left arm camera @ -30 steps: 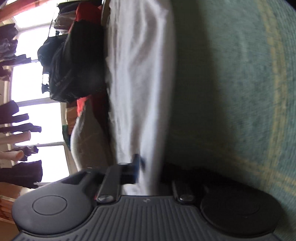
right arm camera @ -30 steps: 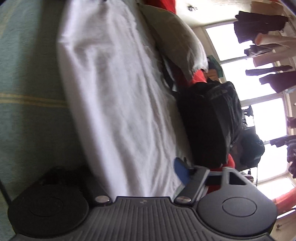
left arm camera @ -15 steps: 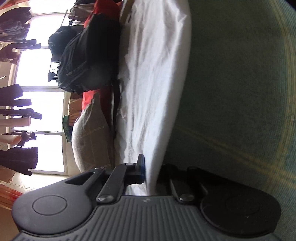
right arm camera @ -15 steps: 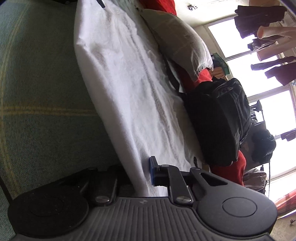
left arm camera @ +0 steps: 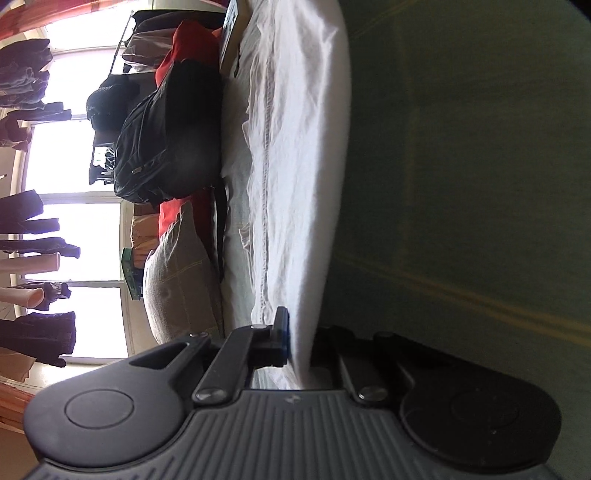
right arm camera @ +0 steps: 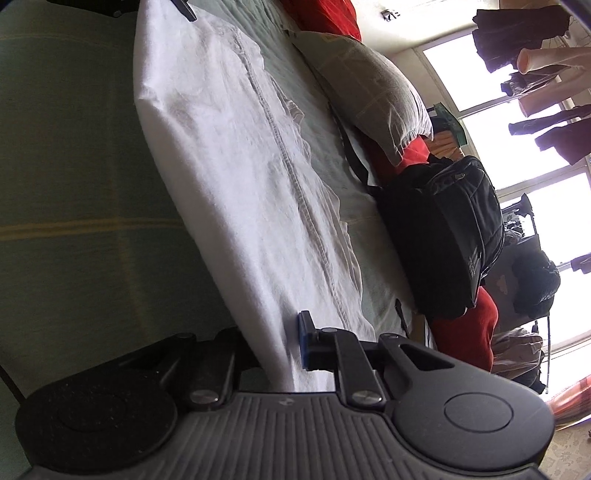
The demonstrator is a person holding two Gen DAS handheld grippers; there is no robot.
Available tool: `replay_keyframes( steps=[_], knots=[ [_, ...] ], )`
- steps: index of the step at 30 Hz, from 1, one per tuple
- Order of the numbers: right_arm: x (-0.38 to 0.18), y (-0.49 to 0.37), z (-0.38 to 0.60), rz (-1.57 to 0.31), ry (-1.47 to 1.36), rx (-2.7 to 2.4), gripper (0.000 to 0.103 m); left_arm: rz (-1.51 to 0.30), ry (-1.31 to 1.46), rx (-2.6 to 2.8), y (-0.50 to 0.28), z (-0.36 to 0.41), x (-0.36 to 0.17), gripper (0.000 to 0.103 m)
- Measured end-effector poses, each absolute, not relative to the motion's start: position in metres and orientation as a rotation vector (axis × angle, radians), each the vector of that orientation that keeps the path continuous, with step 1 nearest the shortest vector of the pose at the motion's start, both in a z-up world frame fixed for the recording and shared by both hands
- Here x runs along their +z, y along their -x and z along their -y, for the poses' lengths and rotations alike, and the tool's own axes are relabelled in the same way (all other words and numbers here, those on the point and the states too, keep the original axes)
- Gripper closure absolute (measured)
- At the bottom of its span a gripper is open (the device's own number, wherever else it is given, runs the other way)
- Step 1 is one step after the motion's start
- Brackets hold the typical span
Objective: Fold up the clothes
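A white garment (left arm camera: 295, 155) lies stretched on a green bedspread (left arm camera: 461, 166) with yellow stripes; both views are turned on their side. My left gripper (left arm camera: 299, 341) is shut on one end of the garment's folded edge. My right gripper (right arm camera: 280, 343) is shut on the other end of the white garment (right arm camera: 236, 177). The far fingers of both grippers are hidden under the cloth. A stitched seam runs along the garment's length. The left gripper shows small at the top of the right wrist view (right arm camera: 184, 9).
A black backpack (left arm camera: 166, 136) (right arm camera: 443, 236), a grey pillow (left arm camera: 181, 288) (right arm camera: 373, 99) and red bedding (right arm camera: 465, 332) lie along the far side of the bed. Bright windows with hanging dark clothes (left arm camera: 33, 218) stand behind.
Both grippers have closed on the garment's edge and dropped lower toward the bed. The cloth now lies flatter and stretched between them.
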State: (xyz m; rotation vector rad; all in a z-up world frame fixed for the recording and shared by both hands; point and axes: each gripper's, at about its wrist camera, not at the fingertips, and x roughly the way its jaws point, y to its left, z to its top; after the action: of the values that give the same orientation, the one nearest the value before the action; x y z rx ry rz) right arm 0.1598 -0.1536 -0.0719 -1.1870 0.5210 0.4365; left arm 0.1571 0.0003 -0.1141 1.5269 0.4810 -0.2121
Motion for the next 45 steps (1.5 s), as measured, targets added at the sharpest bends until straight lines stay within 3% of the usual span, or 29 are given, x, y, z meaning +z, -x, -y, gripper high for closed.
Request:
replay_keyframes(
  steps=[13, 26, 27, 31, 33, 34, 38, 41, 42, 43, 45],
  knots=[
    [-0.070, -0.062, 0.159, -0.510, 1.188, 0.466, 0.087, -0.471, -1.557, -0.213, -0.060, 0.017, -0.123, 0.100],
    [-0.091, -0.031, 0.165, -0.551, 1.160, 0.504, 0.086, -0.510, -1.500, -0.204, -0.049, 0.015, -0.130, 0.099],
    [-0.092, -0.031, 0.166, -0.565, 1.145, 0.510, 0.079, -0.520, -1.478, -0.203, -0.046, 0.015, -0.128, 0.092],
    [-0.076, -0.032, 0.184, -0.631, 1.041, 0.569, 0.070, -0.599, -1.354, -0.267, -0.029, 0.004, -0.104, 0.090],
    [-0.058, -0.032, 0.204, -0.678, 0.933, 0.624, 0.052, -0.648, -1.268, -0.291, -0.020, -0.008, -0.087, 0.090],
    [-0.049, -0.032, 0.215, -0.697, 0.873, 0.652, 0.048, -0.671, -1.210, -0.292, -0.018, -0.015, -0.077, 0.090],
    [-0.010, -0.025, 0.254, -0.668, 0.650, 0.714, 0.043, -0.697, -1.056, -0.275, -0.018, -0.029, -0.073, 0.089],
    [0.009, -0.023, 0.267, -0.600, 0.527, 0.723, 0.033, -0.711, -0.947, -0.261, -0.018, -0.038, -0.073, 0.075],
    [0.012, -0.027, 0.266, -0.584, 0.497, 0.724, 0.033, -0.716, -0.910, -0.256, -0.018, -0.041, -0.073, 0.060],
    [0.010, -0.034, 0.262, -0.582, 0.477, 0.722, 0.033, -0.720, -0.874, -0.252, -0.018, -0.044, -0.073, 0.054],
    [-0.003, -0.047, 0.250, -0.615, 0.452, 0.714, 0.033, -0.728, -0.801, -0.242, -0.019, -0.050, -0.073, 0.054]
  ],
)
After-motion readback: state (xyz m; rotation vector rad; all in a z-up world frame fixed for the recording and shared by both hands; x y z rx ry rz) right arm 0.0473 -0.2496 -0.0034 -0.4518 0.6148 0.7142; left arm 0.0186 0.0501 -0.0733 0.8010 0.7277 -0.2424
